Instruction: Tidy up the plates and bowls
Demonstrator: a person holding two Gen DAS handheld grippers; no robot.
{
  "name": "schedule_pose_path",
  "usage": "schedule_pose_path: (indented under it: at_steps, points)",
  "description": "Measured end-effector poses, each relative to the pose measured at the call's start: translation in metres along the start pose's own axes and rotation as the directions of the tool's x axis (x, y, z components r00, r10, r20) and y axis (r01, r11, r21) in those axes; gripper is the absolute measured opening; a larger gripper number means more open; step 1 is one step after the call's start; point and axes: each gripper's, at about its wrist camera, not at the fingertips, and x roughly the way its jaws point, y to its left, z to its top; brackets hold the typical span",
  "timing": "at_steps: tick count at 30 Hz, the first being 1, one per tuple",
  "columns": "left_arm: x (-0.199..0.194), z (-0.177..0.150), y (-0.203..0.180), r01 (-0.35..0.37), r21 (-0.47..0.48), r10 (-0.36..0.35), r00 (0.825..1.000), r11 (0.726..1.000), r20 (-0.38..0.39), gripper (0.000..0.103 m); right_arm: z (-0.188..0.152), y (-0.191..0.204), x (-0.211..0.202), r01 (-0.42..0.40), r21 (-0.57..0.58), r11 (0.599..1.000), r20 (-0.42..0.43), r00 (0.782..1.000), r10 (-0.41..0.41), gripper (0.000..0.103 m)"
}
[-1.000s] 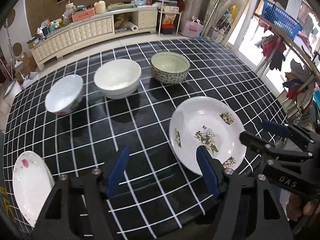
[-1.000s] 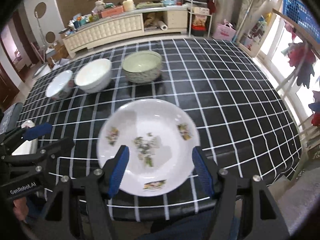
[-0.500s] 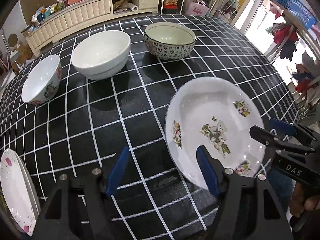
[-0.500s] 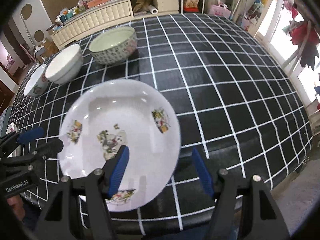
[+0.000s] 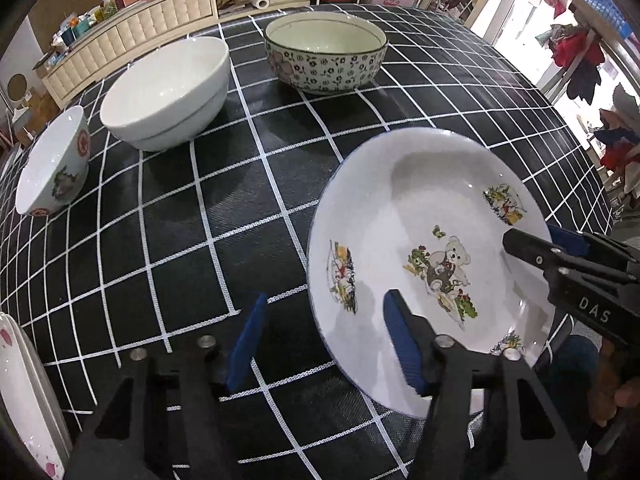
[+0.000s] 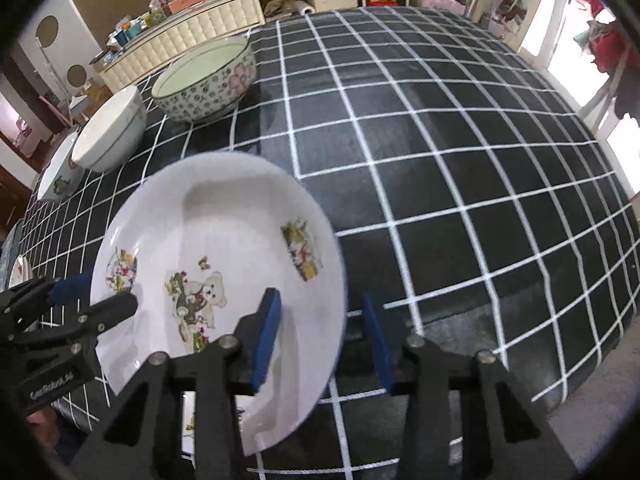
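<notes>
A white plate with a teddy bear print (image 5: 424, 240) (image 6: 216, 256) lies tilted at the table's near edge. My left gripper (image 5: 324, 340) is open, its jaws astride the plate's left rim. My right gripper (image 6: 320, 336) is open, its jaws astride the plate's right rim. Each gripper shows in the other's view: the right one (image 5: 560, 256), the left one (image 6: 76, 304). Three bowls stand in a row at the back: a small printed one (image 5: 56, 164), a plain white one (image 5: 168, 92), and a flower-patterned one (image 5: 326, 58).
Another white plate with pink print (image 5: 24, 392) lies at the table's near left edge. The black tablecloth with white grid (image 6: 440, 152) stretches to the right. A long cabinet (image 5: 160, 12) stands beyond the table.
Both grippers have moved forward and down to the bear plate. Their jaws now straddle its rim on both sides, and the plate has tipped up.
</notes>
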Motion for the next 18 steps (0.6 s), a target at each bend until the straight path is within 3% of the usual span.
schedule_pose_path:
  at_steps: [5,10,18]
  points:
    - [0.007,-0.001,0.004,0.025,-0.038,-0.026,0.999,0.999,-0.025,0.043,0.002,0.003,0.0,-0.004,-0.01,1.0,0.019,1.0,0.005,0.032]
    - [0.007,-0.002,0.002,0.084,-0.03,-0.085,0.996,0.996,-0.04,0.027,0.001,0.002,-0.002,-0.009,-0.007,1.0,0.008,1.0,0.009,0.03]
    - [0.006,-0.009,-0.005,0.058,-0.01,-0.058,0.998,0.998,-0.024,0.025,0.002,0.005,-0.001,-0.008,-0.003,1.0,0.003,1.0,0.008,0.028]
